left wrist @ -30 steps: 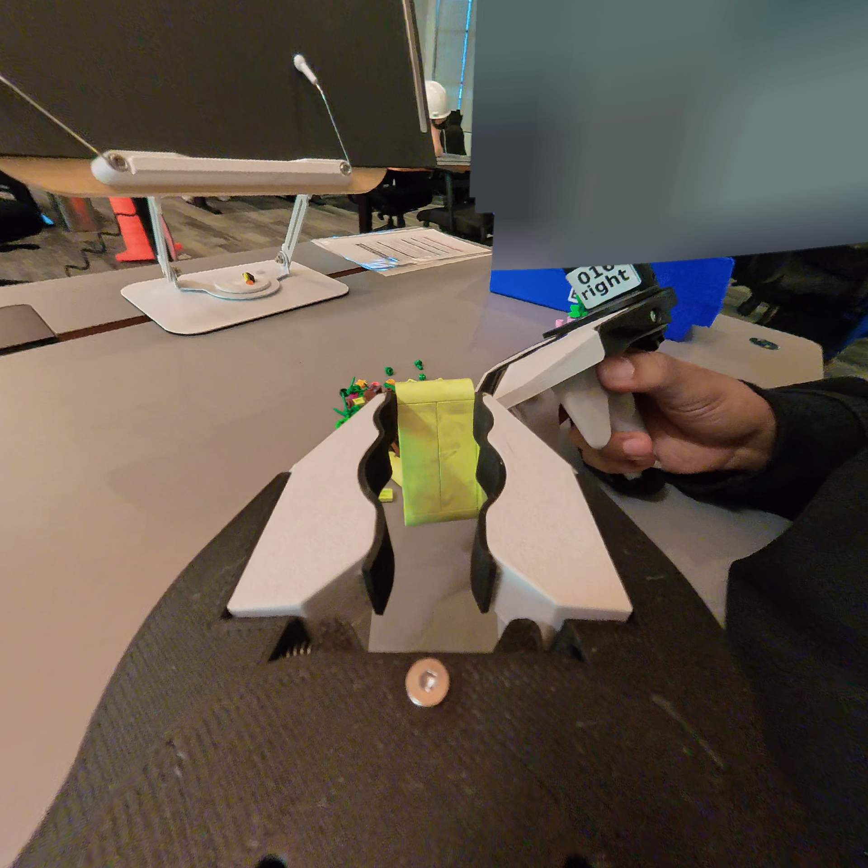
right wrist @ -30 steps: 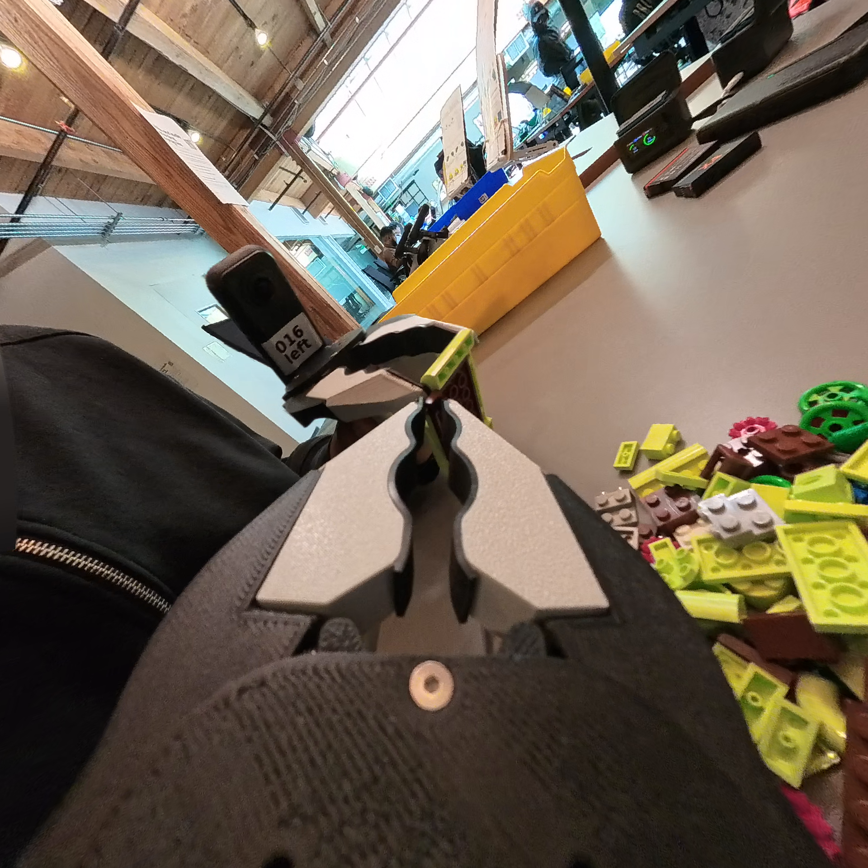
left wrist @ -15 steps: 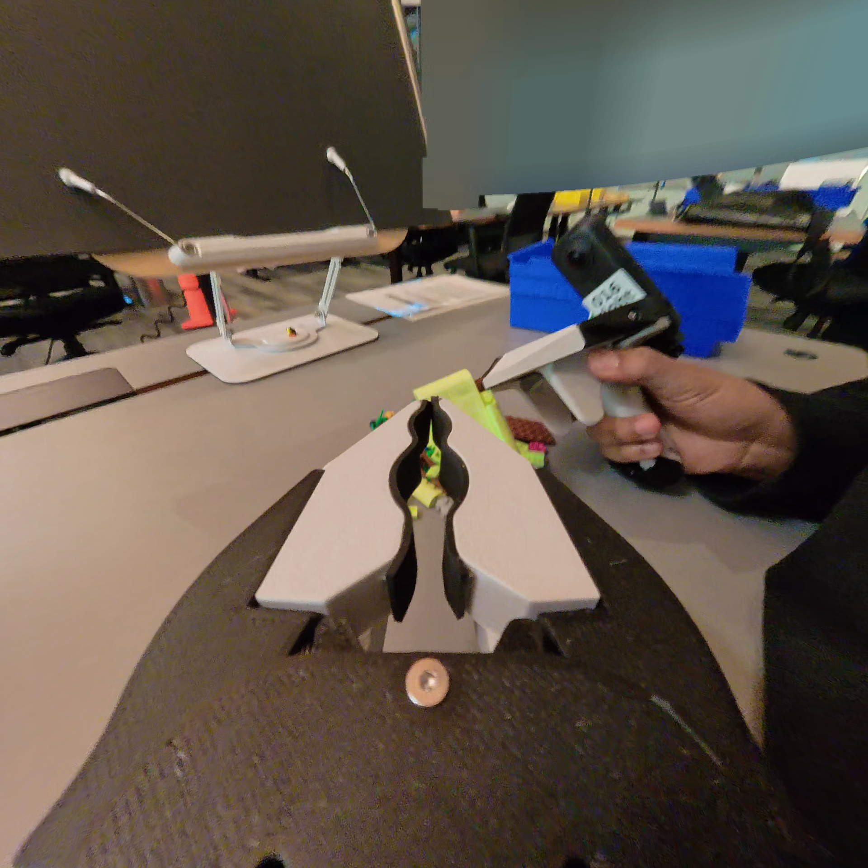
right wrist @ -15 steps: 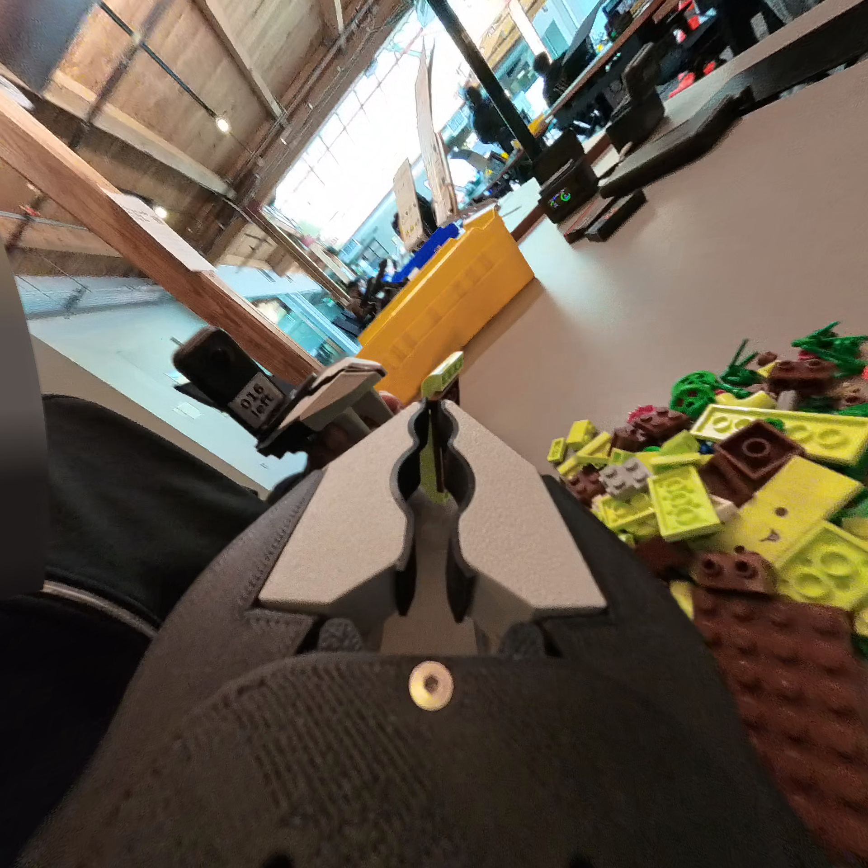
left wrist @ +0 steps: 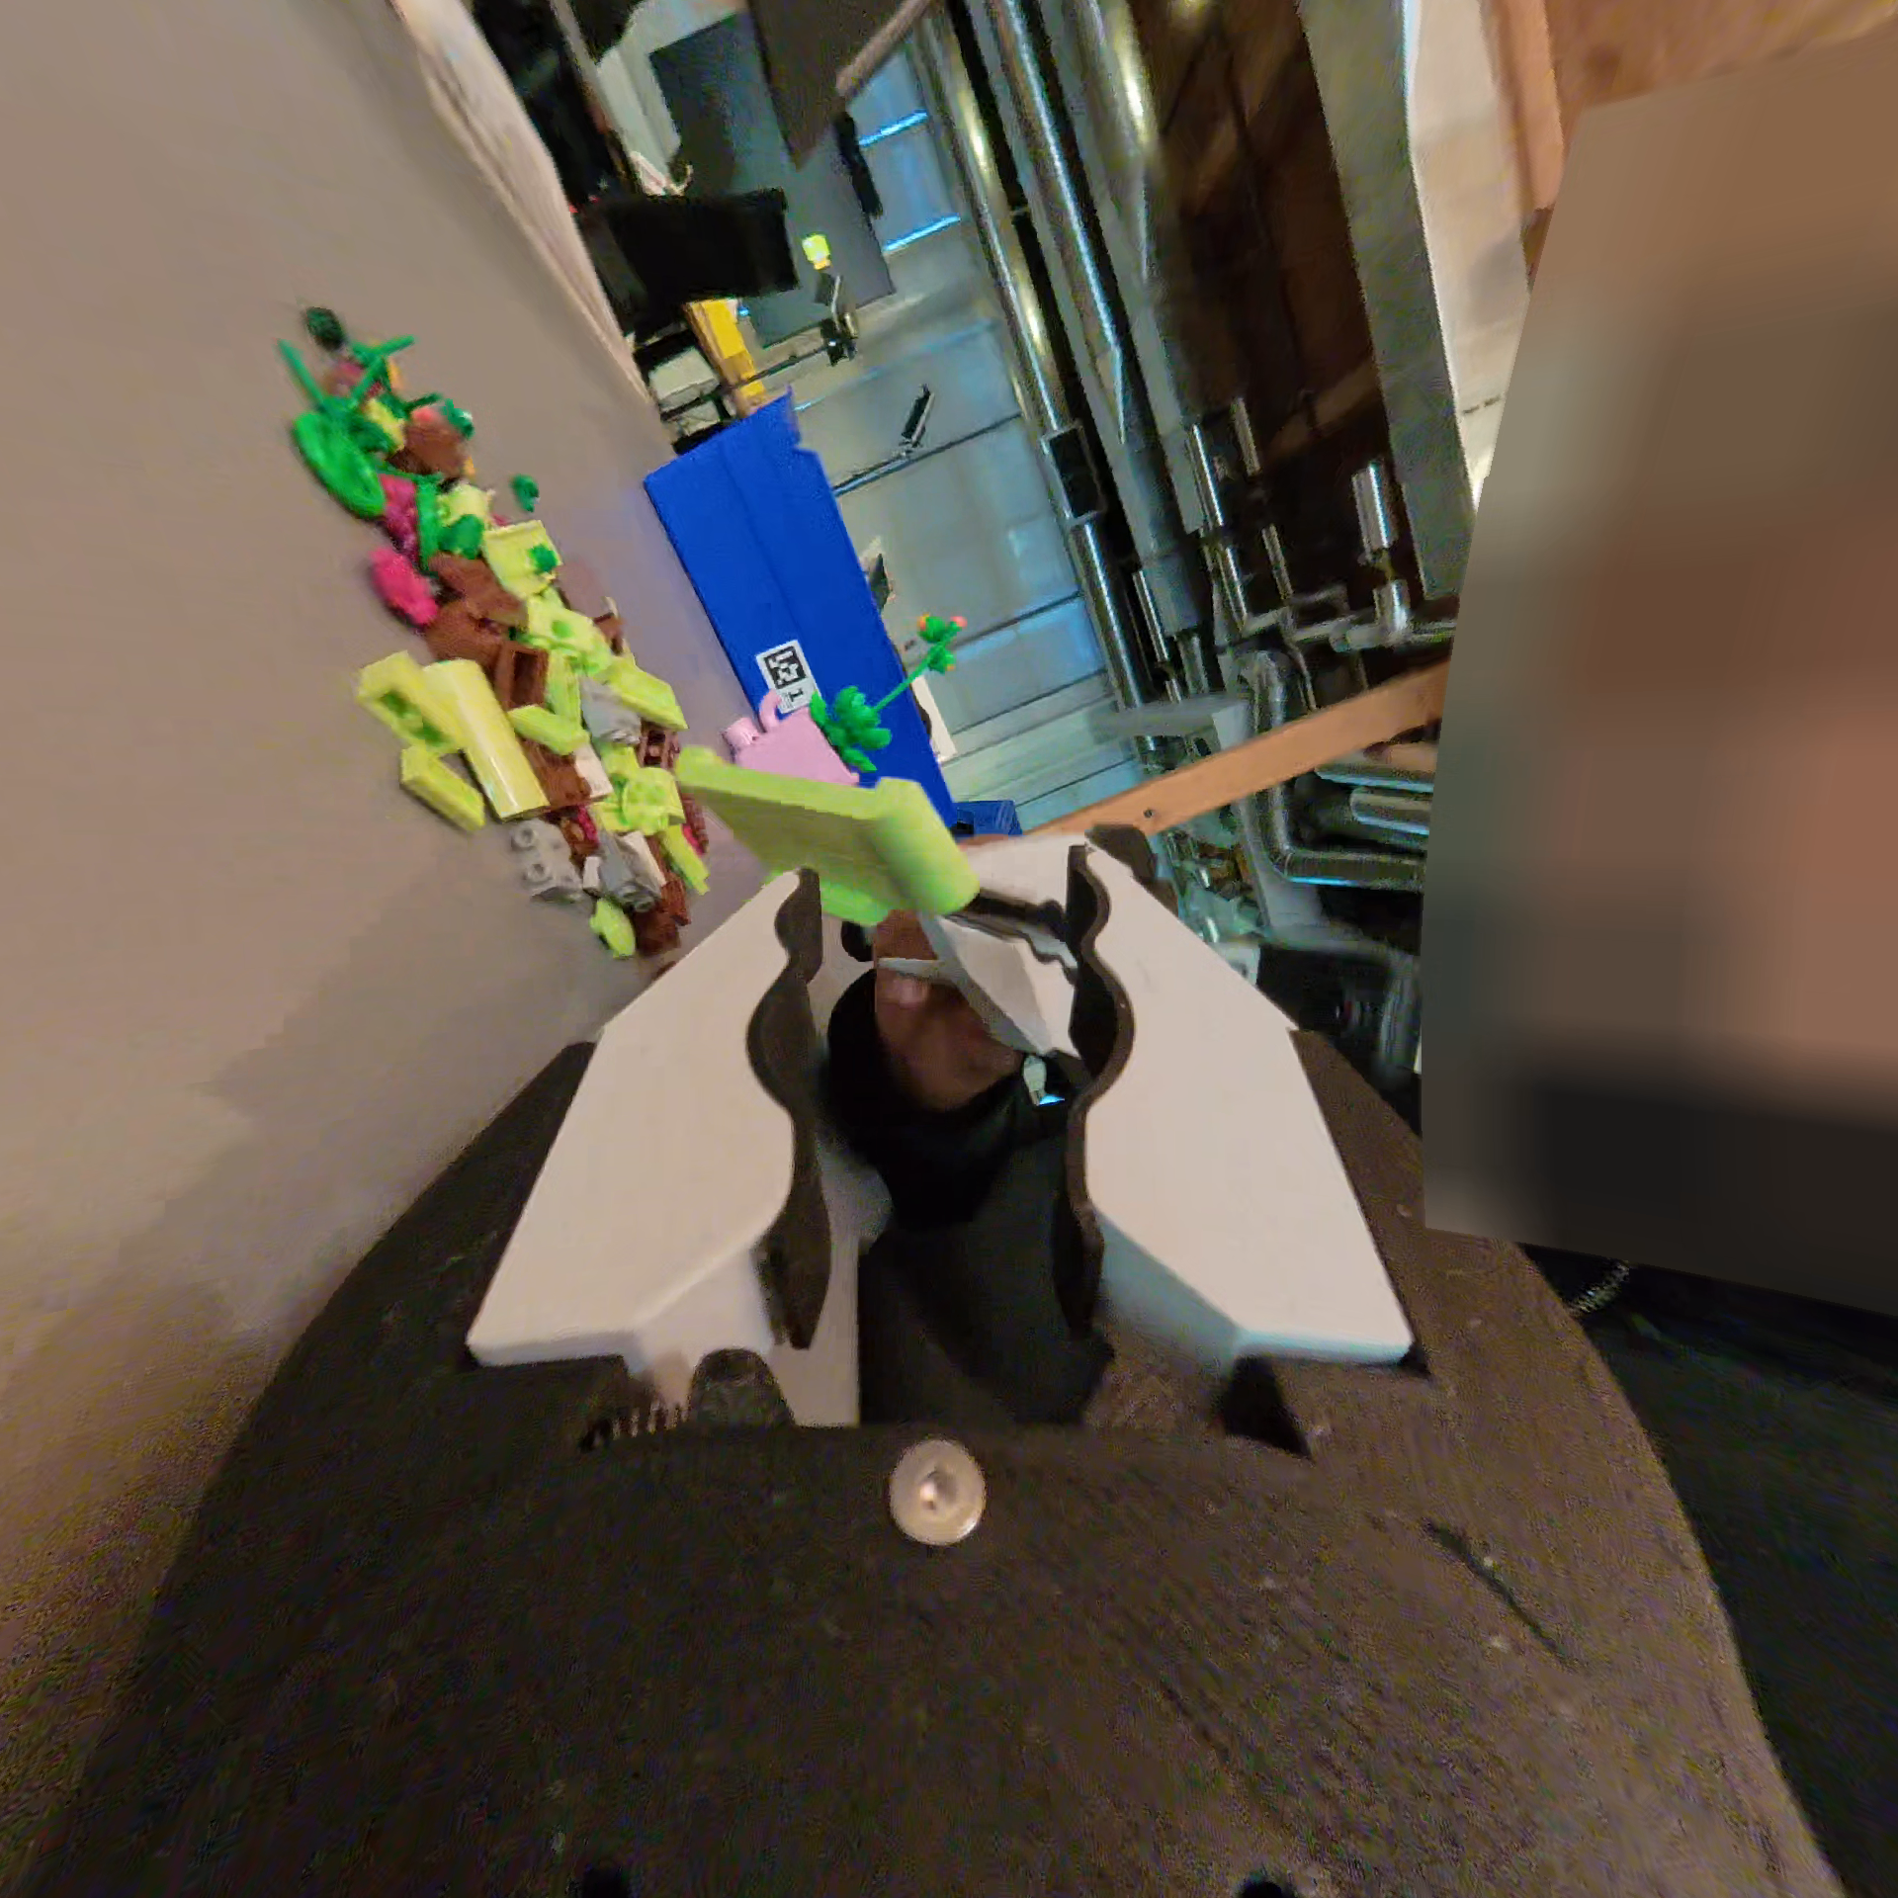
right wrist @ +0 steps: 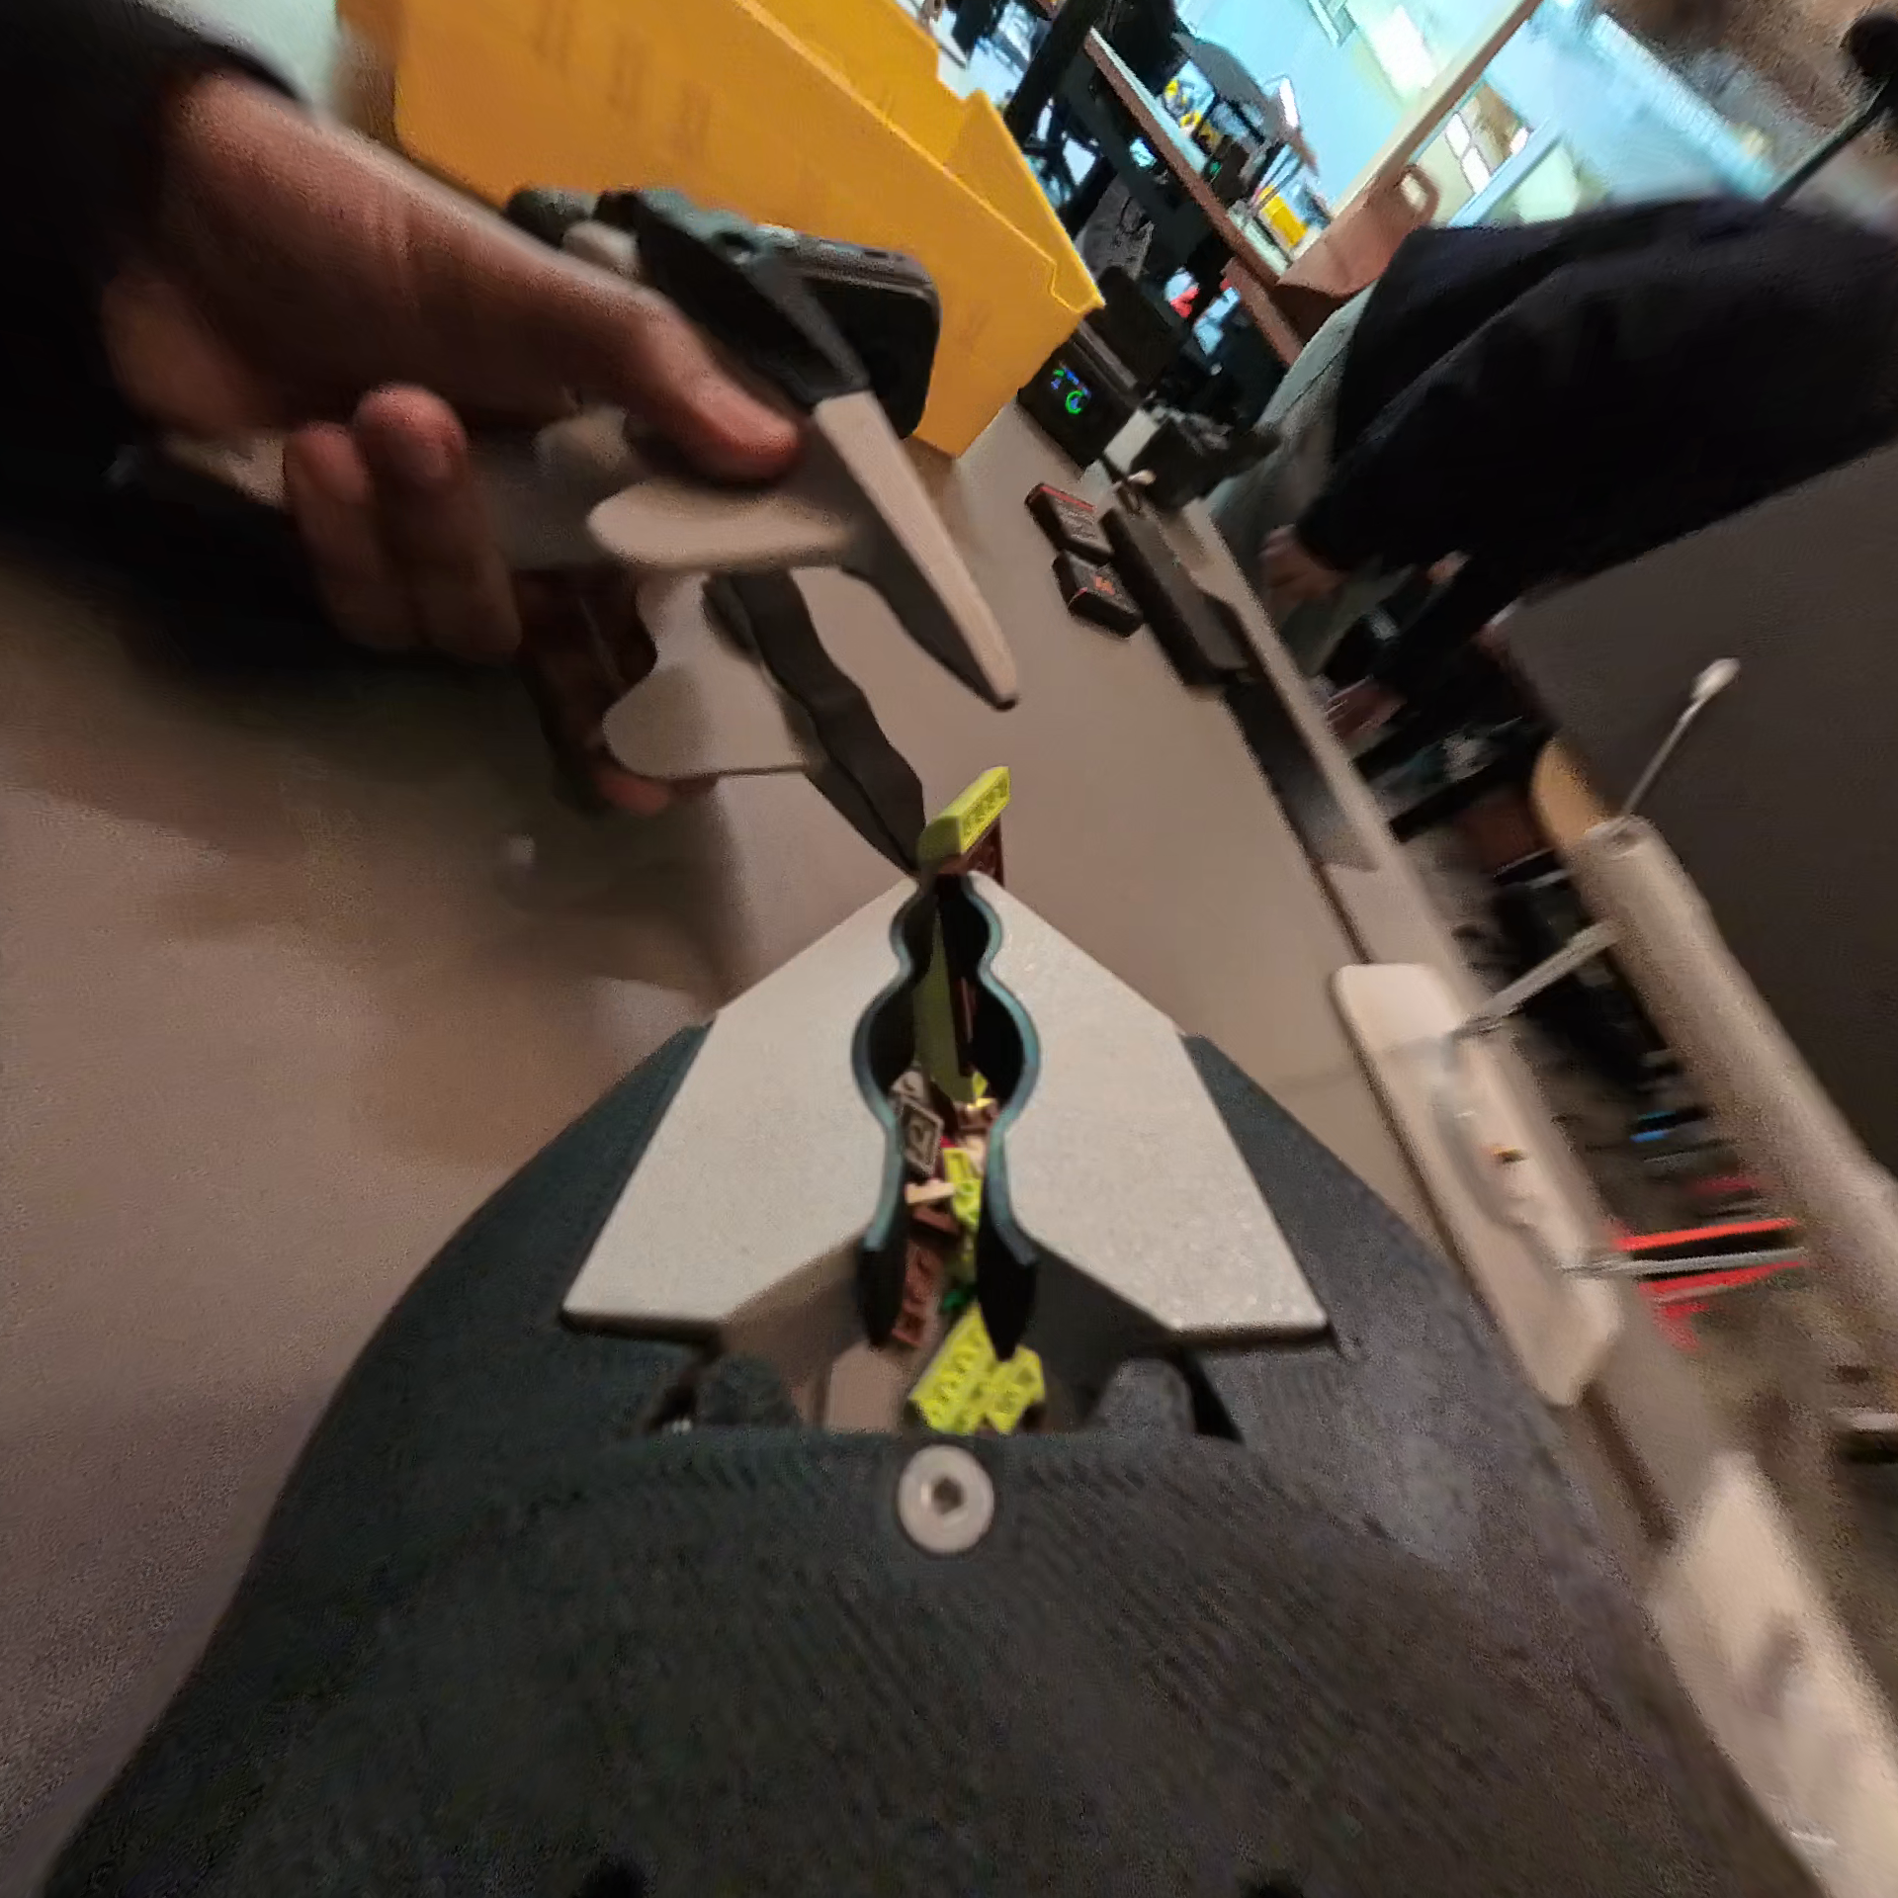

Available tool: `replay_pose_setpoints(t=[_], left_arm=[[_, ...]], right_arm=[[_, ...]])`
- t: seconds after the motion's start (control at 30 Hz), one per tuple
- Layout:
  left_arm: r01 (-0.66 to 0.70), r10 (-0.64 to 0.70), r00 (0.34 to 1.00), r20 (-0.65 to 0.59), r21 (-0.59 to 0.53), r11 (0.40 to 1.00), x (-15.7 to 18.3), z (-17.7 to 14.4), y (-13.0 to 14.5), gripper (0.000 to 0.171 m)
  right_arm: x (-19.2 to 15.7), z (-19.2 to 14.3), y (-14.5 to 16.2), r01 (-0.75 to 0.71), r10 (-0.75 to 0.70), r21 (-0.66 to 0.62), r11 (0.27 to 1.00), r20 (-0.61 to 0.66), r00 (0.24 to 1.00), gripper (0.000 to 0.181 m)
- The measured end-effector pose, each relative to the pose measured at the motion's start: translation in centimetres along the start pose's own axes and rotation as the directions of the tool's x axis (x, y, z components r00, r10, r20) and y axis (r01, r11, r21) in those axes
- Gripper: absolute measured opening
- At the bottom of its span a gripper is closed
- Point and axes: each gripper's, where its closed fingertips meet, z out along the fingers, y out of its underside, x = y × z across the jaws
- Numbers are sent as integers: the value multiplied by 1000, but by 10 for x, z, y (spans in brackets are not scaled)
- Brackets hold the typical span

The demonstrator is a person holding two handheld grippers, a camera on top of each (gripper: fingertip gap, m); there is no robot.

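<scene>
Beside the pile of toy bricks [left wrist: 514, 657] on the grey tabletop [left wrist: 154, 924], both grippers are meeting in the air around one lime-green plate [left wrist: 822, 832]. The right gripper [right wrist: 950, 894] is clenching this plate edge-on between its fingers [right wrist: 1089, 1109], together with a brown brick [right wrist: 981, 873] pressed against the plate's side; the plate's studded end is sticking out past the fingertips. The left gripper [left wrist: 940, 904] is standing released, its fingers [left wrist: 668, 1161] spread wide apart, and the plate's end is lying just at the tip of one of them (whether it is touching is hard to tell). In the right wrist view a hand [right wrist: 411, 339] is gripping the left gripper's handle, and that gripper's dark tip is reaching down to the plate's end. Loose bricks in lime, brown and grey are showing through the gap between the right gripper's fingers, lying below. Behind the pile, a blue bin [left wrist: 781, 606] bearing a square coded sticker is standing on the tabletop, with a pink piece [left wrist: 786, 750] and a green plant stem [left wrist: 883, 698] showing just above the plate. Well apart from the pile, a yellow bin [right wrist: 770, 154] is sitting at the tabletop's far side, with small black devices [right wrist: 1089, 585] near it and a white stand [right wrist: 1469, 1161] off to the side.
</scene>
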Motion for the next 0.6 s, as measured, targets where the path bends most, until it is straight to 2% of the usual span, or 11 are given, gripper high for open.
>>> replay_pose_setpoints(t=[0.07, 0.17, 0.2, 0.3, 0.43, 0.53, 0.6], left_arm=[[-14, 14, 1000, 1, 1, 1000, 2, -1, 0, 39], [-35, 35, 999, 33, -25, 999, -2, 2, 5, 28], [-32, 33, 999, 40, -32, 999, -3, 2, 6, 19], [-34, 35, 999, 39, -32, 999, -2, 2, 7, 15], [-71, 72, 997, 38, -22, 997, 1, 1, 7, 10], [-100, 100, 994, 35, -22, 995, 3, 1, 8, 10], [-143, 145, 988, 58, -28, 989, 1, 2, 9, 13]], right_arm=[[-7, 0, -2, 152, -152, -20, 988, -34, 988, 1], [-13, -2, -6, 286, -288, -32, 958, -70, 955, 1], [-13, -2, -8, 309, -310, -32, 951, -81, 947, 1], [-14, -3, -8, 310, -312, -32, 950, -83, 947, 2], [-12, -5, -9, 174, -174, 1, 985, -44, 984, 1], [-10, -7, -12, -29, 26, 59, 998, 45, 999, 1], [-8, -7, -13, -173, 163, 83, 981, 116, 980, 0]])
